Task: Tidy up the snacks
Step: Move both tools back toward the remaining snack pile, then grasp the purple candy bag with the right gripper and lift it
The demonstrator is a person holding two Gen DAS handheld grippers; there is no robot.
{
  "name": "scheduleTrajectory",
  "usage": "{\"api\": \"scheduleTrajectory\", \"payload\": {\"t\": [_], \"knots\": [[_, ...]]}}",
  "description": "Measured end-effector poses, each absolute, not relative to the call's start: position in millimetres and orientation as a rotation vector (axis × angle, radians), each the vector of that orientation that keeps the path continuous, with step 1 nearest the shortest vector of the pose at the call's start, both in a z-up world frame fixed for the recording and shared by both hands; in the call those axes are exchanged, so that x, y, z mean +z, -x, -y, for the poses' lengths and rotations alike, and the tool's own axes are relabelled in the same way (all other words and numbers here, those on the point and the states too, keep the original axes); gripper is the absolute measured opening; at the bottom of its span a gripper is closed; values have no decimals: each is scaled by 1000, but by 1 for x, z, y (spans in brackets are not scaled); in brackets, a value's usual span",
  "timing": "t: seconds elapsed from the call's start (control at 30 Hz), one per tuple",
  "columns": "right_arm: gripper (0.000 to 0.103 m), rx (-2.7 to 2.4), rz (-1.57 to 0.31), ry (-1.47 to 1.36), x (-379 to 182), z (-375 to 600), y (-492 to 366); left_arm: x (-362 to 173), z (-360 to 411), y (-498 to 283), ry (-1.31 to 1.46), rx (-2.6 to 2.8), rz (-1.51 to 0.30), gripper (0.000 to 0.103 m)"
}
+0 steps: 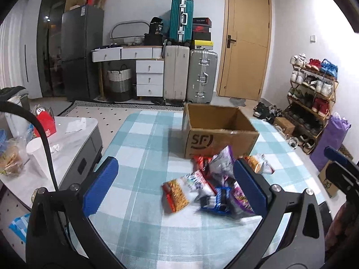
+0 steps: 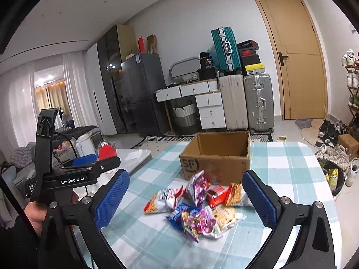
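A loose pile of snack packets (image 1: 208,186) lies on the blue-checked tablecloth (image 1: 145,134), just in front of an open brown cardboard box (image 1: 219,132) that looks empty. The pile holds an orange packet (image 1: 177,192), a blue one (image 1: 218,199) and purple ones (image 2: 202,224). My left gripper (image 1: 175,186) hovers open before the pile, its right pad over the pile's right side. My right gripper (image 2: 186,199) is open too, with the snack pile (image 2: 197,204) between and beyond its blue pads and the box (image 2: 215,157) behind. Neither holds anything.
A low grey-white side table (image 1: 74,139) at the left carries a white cup (image 1: 37,154) and a red carton (image 1: 46,123). Suitcases (image 1: 190,76), white drawers (image 1: 149,78) and a door (image 1: 244,44) line the far wall. A shoe rack (image 1: 311,94) and a black bin (image 2: 334,177) stand at the right.
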State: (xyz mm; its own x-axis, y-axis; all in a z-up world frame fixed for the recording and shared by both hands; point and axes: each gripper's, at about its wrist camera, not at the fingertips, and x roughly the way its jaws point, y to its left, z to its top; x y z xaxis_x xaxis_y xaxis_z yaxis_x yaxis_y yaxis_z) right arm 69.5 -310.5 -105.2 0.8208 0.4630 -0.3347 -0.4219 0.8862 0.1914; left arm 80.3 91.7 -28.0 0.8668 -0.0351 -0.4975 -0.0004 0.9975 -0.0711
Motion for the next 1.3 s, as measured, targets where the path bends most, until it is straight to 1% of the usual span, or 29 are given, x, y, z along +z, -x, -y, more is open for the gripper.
{"api": "scheduleTrajectory", "payload": {"t": [0.3, 0.6, 0.9, 1.3], "knots": [[102, 459, -501, -113, -156, 306, -83, -93, -81, -89, 66, -84, -582, 102], [102, 469, -643, -202, -203, 315, -113, -144, -71, -110, 51, -110, -634, 102], [102, 487, -726, -256, -231, 313, -133, -162, -76, -123, 93, -106, -661, 102], [102, 527, -750, -171, -241, 285, -158, -174, -87, -140, 172, -125, -725, 102]]}}
